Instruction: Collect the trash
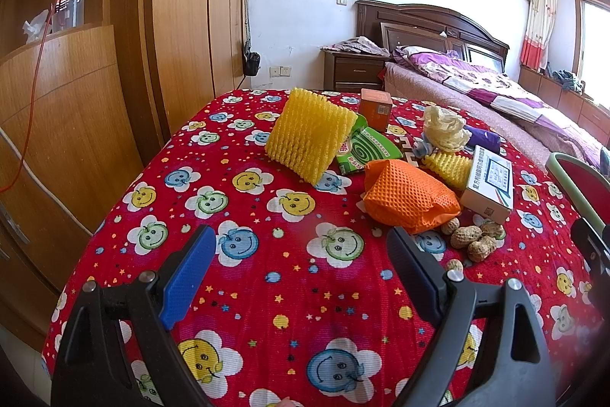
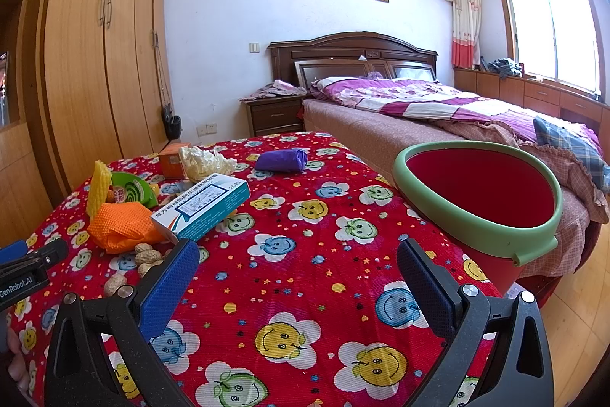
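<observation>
Both claws stood released and empty over the bench — the left claw with its blue-padded fingers spread wide above the smiley-flower cloth, the right claw likewise spread, nothing between the pads of either. Trash lay heaped on the far part of the bench: a yellow foam net leaning up on edge, a green wrapper beside it, an orange foam net slumped in front, a white-and-teal carton tilted against that net, a scatter of peanut shells just ahead of the left claw's right finger, plus a small orange box, a crumpled cream bag and a purple bundle further back. Red bucket with a green rim stood beside the bench on the right claw's side, mouth open and apparently empty. Judged the step to be the first pick. Best handled, I think, by taking the nearest, bulkiest piece — the orange net or the carton — and closing on it across its narrow side, so the pads grip rather than shove it into the pile. Carton looked rigid and should lift clean; nets looked soft and would crush, so a deep bite seems wise. Shells small and loose: likely to roll, better left until the larger pieces are out of the way. Bucket nearer the right claw, so drops should go that way.
</observation>
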Action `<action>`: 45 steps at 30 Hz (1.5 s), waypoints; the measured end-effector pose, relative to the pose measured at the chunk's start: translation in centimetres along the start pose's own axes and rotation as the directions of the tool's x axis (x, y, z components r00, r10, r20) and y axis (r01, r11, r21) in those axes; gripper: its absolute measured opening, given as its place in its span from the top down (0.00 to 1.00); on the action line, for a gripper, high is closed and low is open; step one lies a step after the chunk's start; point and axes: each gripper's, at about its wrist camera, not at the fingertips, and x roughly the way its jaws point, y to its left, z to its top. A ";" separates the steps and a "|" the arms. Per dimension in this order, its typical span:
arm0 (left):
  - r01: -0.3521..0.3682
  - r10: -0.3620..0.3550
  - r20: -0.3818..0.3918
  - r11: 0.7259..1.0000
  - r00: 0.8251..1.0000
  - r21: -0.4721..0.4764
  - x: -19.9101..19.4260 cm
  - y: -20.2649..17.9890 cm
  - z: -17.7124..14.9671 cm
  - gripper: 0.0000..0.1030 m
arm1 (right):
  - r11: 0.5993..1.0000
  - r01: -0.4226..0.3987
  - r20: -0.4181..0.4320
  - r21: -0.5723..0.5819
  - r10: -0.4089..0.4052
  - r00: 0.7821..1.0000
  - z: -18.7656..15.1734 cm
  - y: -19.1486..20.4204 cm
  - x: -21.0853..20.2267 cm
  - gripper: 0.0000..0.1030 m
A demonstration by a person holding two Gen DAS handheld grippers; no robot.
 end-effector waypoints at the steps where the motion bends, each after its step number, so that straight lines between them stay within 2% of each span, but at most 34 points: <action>1: 0.001 -0.001 0.000 1.000 1.000 -0.001 0.0 -0.1 0.1 0.12 | 1.000 0.000 -0.001 0.001 0.000 1.000 0.0 0.0 0.0 0.00; 6: 0.014 -0.014 -0.003 1.000 1.000 0.006 0.0 -0.2 0.1 0.12 | 1.000 -0.005 -0.005 0.017 0.005 1.000 0.0 -0.4 0.0 0.00; 14: 0.099 -0.098 -0.052 0.995 0.994 0.008 -0.6 -0.4 0.9 0.14 | 0.999 -0.012 -0.017 0.039 0.013 1.000 0.2 -1.0 0.2 0.00; 20: 0.133 -0.131 -0.066 0.991 0.989 0.029 -0.5 -1.2 1.8 0.14 | 1.000 -0.010 -0.011 0.029 0.011 1.000 0.2 -0.6 0.1 0.00; 26: 0.167 -0.164 -0.100 0.986 0.981 0.021 1.9 -0.6 4.4 0.14 | 0.999 -0.010 -0.019 0.038 0.011 1.000 0.2 -0.6 0.2 0.00; 32: 0.154 -0.149 -0.140 0.988 0.979 0.023 4.9 -0.6 7.0 0.14 | 0.998 -0.014 -0.046 0.058 0.017 0.999 0.2 -0.8 0.6 0.00; 36: 0.148 -0.141 -0.200 0.989 0.970 0.018 7.5 0.1 8.3 0.19 | 0.998 -0.015 -0.064 0.060 0.019 0.998 0.3 -0.9 0.8 0.00; 41: 0.177 -0.165 -0.262 0.984 0.951 0.024 10.7 -0.2 9.1 0.23 | 0.999 -0.008 -0.107 0.046 0.013 0.994 0.4 -0.6 1.3 0.00; 43: 0.170 -0.161 -0.282 0.985 0.946 0.007 11.7 -0.2 9.1 0.29 | 0.999 -0.020 -0.140 0.042 0.025 0.990 0.5 -0.6 1.7 0.00; 45: 0.190 -0.193 -0.297 0.981 0.935 -0.039 12.4 0.2 9.2 0.44 | 0.998 -0.034 -0.164 0.050 0.042 0.986 0.6 -0.5 2.1 0.00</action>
